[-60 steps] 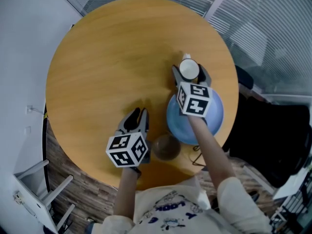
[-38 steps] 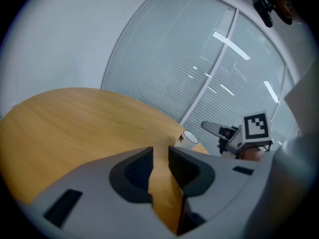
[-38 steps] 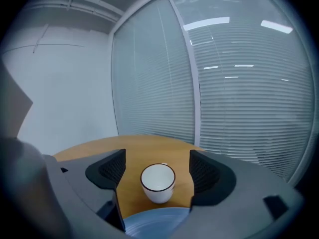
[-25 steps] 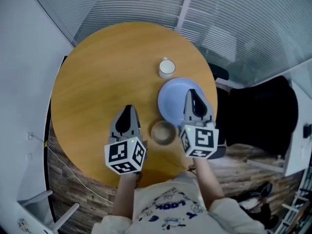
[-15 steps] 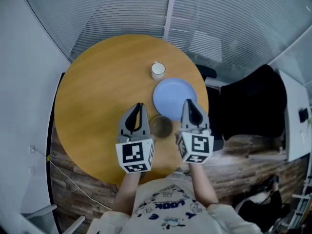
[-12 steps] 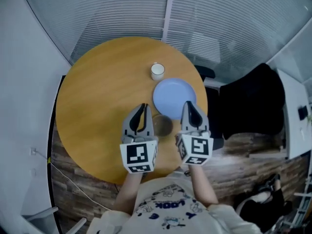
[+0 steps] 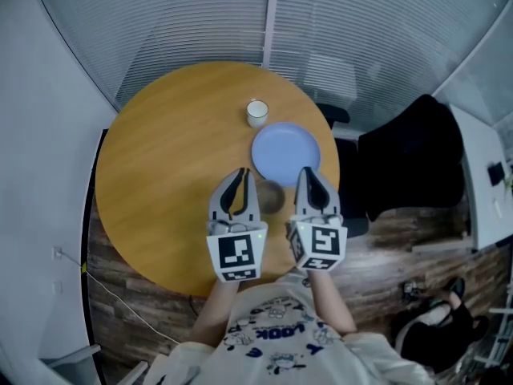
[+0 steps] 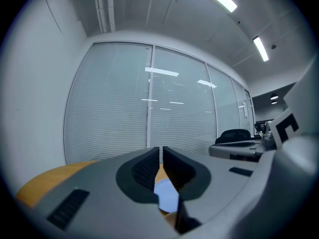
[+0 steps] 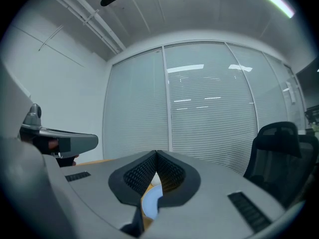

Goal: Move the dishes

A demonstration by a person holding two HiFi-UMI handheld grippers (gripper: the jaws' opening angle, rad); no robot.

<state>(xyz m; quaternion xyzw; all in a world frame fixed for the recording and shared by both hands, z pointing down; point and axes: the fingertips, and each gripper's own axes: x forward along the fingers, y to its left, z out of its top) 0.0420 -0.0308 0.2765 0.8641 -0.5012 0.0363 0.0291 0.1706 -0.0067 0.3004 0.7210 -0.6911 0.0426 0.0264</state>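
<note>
In the head view a round wooden table (image 7: 160, 159) carries a white cup (image 7: 256, 112) at the back, a blue plate (image 7: 285, 152) just in front of it, and a small brownish bowl (image 7: 272, 196) near the front edge. My left gripper (image 7: 238, 172) is held just left of the bowl and is shut on nothing. My right gripper (image 7: 307, 172) sits right of the bowl, over the plate's near rim, also shut and empty. The left gripper view shows the left gripper (image 8: 160, 151) with jaws together and the plate (image 8: 167, 195) beyond. The right gripper (image 9: 156, 154) looks the same, with the plate (image 9: 149, 203) beyond.
A black office chair (image 7: 405, 155) stands close to the table's right side. A glass wall with blinds (image 7: 321, 30) curves behind the table. A white desk corner (image 7: 489, 175) is at the far right. A cable (image 7: 120, 295) lies on the wooden floor at left.
The right gripper has left the white cup and drawn back toward the table's near edge. The left gripper has moved right, closer to the bowl. The head view has risen and shows more of the room.
</note>
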